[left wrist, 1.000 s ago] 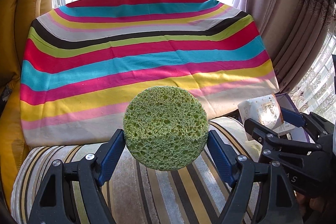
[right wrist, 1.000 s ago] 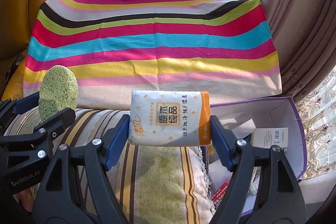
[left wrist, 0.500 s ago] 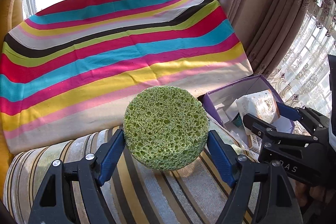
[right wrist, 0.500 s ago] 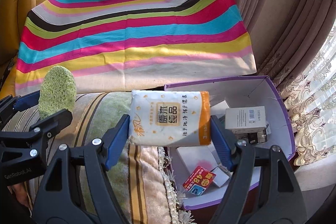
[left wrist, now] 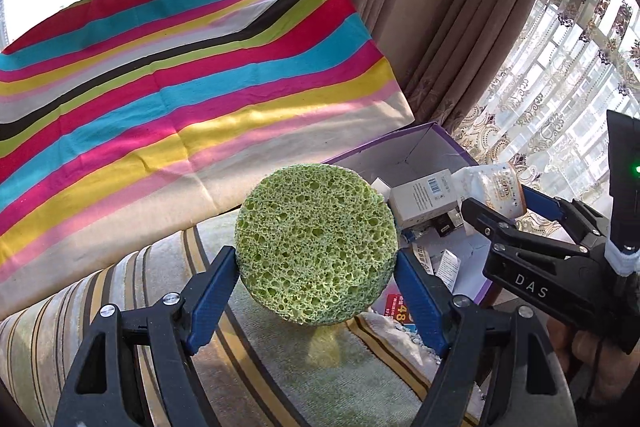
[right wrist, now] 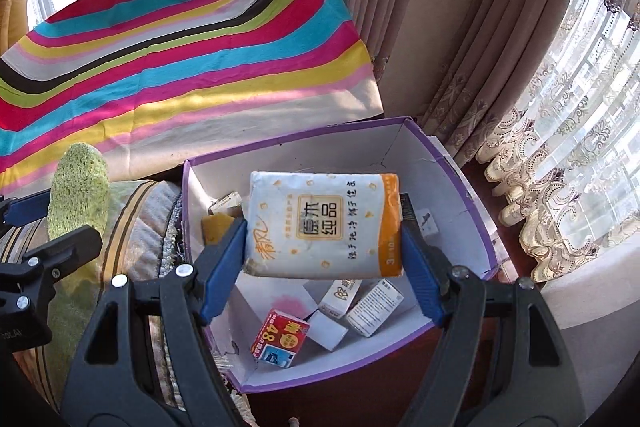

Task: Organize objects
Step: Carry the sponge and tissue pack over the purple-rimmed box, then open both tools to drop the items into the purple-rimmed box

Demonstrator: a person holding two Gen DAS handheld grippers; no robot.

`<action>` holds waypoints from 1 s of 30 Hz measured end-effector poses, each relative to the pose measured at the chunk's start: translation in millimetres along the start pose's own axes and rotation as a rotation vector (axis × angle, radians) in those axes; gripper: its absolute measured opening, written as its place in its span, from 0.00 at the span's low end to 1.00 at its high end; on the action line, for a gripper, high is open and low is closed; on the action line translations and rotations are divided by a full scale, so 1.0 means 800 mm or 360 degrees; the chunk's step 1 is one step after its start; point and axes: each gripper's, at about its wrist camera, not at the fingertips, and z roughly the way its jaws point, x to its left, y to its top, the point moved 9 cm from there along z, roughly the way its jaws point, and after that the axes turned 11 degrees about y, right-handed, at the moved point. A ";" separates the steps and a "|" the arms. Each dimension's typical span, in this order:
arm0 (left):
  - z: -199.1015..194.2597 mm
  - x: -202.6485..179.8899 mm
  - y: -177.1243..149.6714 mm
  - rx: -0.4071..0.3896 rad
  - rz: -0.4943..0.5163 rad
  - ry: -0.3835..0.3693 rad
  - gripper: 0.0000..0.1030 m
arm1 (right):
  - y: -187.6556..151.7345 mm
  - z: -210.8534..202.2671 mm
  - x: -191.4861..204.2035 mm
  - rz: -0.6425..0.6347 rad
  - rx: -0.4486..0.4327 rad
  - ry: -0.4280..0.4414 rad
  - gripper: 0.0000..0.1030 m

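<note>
My left gripper (left wrist: 316, 281) is shut on a round green sponge (left wrist: 315, 243), held edge-on above the striped sofa seat (left wrist: 280, 379). That sponge (right wrist: 78, 201) also shows at the left of the right wrist view. My right gripper (right wrist: 322, 259) is shut on a white and orange tissue pack (right wrist: 324, 223), which hangs over the open purple box (right wrist: 476, 223). In the left wrist view the same tissue pack (left wrist: 490, 189) and right gripper (left wrist: 508, 211) sit at the right, over the purple box (left wrist: 436, 143).
Several small cartons lie in the box, among them a red one (right wrist: 280, 343) and a white one (right wrist: 374, 307). A striped cloth (right wrist: 180, 67) covers the sofa back. Curtains (right wrist: 480, 47) hang to the right, with a pale ledge (right wrist: 592, 283) below them.
Both grippers have swung to the right with their loads. The purple box has come into view, and the tissue pack now hangs over it instead of over the sofa seat.
</note>
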 end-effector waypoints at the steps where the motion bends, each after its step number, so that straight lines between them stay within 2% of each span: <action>1: 0.003 -0.008 0.001 0.0009 0.0012 -0.0020 0.77 | 0.000 -0.001 -0.009 0.0011 -0.0005 -0.0021 0.75; 8: 0.018 -0.054 0.005 0.0066 0.0055 -0.0121 0.77 | 0.001 -0.006 -0.055 0.0061 -0.0032 -0.0154 0.75; 15: 0.033 -0.081 0.011 0.0118 0.0060 -0.0204 0.78 | 0.002 -0.009 -0.085 0.0099 -0.0039 -0.0222 0.75; 19: 0.039 -0.087 0.014 0.0155 0.0021 -0.0259 0.82 | 0.003 -0.008 -0.093 0.0123 -0.0043 -0.0231 0.75; 24: 0.042 -0.082 0.010 0.0194 -0.0033 -0.0272 0.82 | 0.003 -0.009 -0.094 0.0133 -0.0044 -0.0215 0.81; 30: 0.033 -0.069 -0.009 0.0274 -0.0145 -0.0328 0.82 | -0.001 -0.015 -0.088 0.0154 -0.0038 -0.0203 0.82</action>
